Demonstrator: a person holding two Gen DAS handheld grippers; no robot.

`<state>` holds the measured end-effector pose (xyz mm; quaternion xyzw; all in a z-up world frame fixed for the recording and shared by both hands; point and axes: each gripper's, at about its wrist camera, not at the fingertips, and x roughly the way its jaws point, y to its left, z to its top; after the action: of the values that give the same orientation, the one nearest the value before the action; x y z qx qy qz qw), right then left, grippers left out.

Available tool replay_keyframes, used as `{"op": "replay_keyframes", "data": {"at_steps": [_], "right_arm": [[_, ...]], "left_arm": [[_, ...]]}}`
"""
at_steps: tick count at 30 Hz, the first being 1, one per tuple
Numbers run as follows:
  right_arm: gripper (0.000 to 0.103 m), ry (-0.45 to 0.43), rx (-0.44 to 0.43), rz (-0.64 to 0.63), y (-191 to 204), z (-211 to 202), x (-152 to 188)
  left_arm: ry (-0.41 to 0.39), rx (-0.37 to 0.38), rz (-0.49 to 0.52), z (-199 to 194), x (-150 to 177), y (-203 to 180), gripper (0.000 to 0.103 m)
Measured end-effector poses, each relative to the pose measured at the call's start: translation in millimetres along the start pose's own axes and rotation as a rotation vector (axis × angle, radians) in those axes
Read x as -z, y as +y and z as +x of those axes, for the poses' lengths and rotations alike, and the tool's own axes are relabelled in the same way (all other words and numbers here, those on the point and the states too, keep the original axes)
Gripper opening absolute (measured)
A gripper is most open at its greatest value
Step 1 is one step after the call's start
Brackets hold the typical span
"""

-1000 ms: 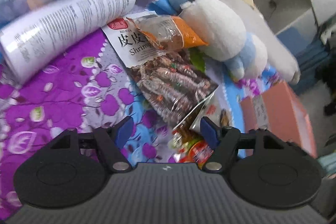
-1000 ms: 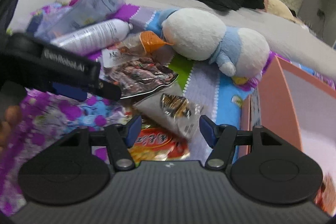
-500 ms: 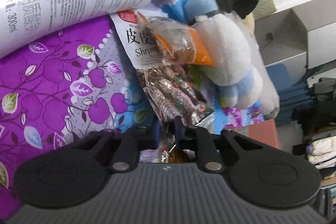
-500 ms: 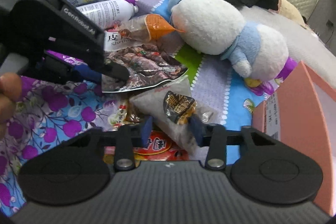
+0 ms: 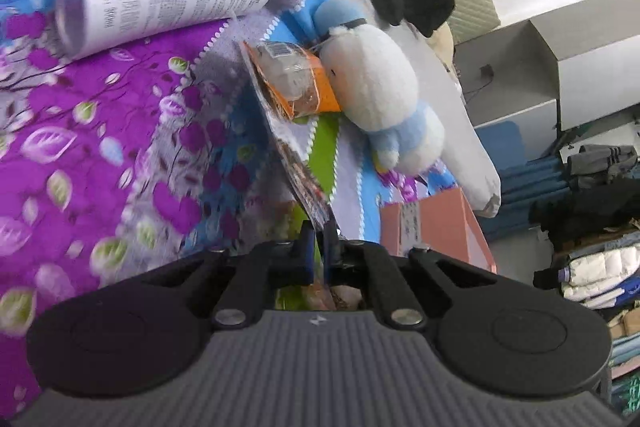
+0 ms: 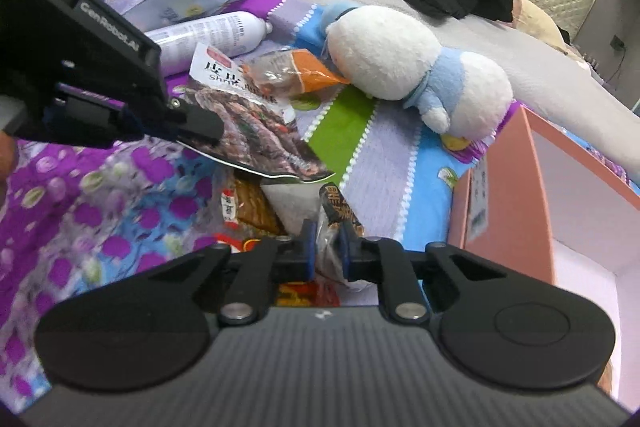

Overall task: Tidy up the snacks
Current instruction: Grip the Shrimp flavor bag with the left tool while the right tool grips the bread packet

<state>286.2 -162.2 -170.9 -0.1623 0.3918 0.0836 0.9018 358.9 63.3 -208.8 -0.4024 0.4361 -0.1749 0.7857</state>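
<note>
While the left gripper (image 5: 316, 247) pinches one bottom corner of the shrimp snack bag (image 5: 298, 163), left wrist view shows that bag edge-on, rising away from the pads, w/ the orange packet (image 5: 294, 83) riding on its upper part. Jaws pressed nearly flat together on the foil, nothing else between them. Risk: thin corner grip, bag can peel out or swing; orange packet prob slides off onto the quilt (image 5: 100, 131), or snags on the plush toy (image 5: 376, 95) it touches. White spray bottle (image 5: 160, 3) lies near the bag's top end and could roll if bumped. Pink box (image 5: 440, 223) sits just right of the gripper, likely the drop spot, tho can't confirm

Right wrist view: right gripper (image 6: 326, 247), jaws having just been closing, squeezes a clear pouch w/ a dark wrapped snack (image 6: 336, 215) in it; pads press on crinkled plastic, grip bulkier than the left's. Risk: hold is on loose film, so pouch may stretch and slip, or drag the red snack pack (image 6: 256, 247) beneath it. Left gripper (image 6: 192, 127) visible here holding the shrimp bag (image 6: 260, 131) above the pile, bag's free edge hanging right over the pouch, so the two loads may collide or tangle. Pink box (image 6: 500, 179) stands open at right, close by; its near wall could catch a dangling pouch. Edges blurred, so contact pts only approx
</note>
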Motion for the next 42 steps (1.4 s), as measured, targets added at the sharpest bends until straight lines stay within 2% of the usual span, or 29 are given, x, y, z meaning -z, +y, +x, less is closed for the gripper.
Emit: {"op": "replay_keyframes", "data": {"at_steps": [18, 22, 27, 35, 40, 42], "right_arm": [[0.015, 0.007, 0.025, 0.034, 30, -102, 74], [0.015, -0.003, 0.039, 0.062, 37, -114, 88], [0.015, -0.005, 0.023, 0.14, 45, -113, 103], [0.015, -0.001, -0.032, 0.146, 63, -107, 111], [0.017, -0.003, -0.052, 0.158, 64, -106, 113], [0.017, -0.006, -0.064, 0.166, 64, -107, 114]], "left_arm": [[0.037, -0.065, 0.022, -120, 109, 14, 0.002], [0.059, -0.11, 0.055, -137, 128, 16, 0.002], [0.098, -0.173, 0.075, -152, 136, 29, 0.002], [0.098, -0.272, 0.063, -160, 132, 39, 0.002], [0.11, -0.332, 0.093, -159, 134, 36, 0.004], [0.118, -0.354, 0.084, -158, 134, 37, 0.009]]}}
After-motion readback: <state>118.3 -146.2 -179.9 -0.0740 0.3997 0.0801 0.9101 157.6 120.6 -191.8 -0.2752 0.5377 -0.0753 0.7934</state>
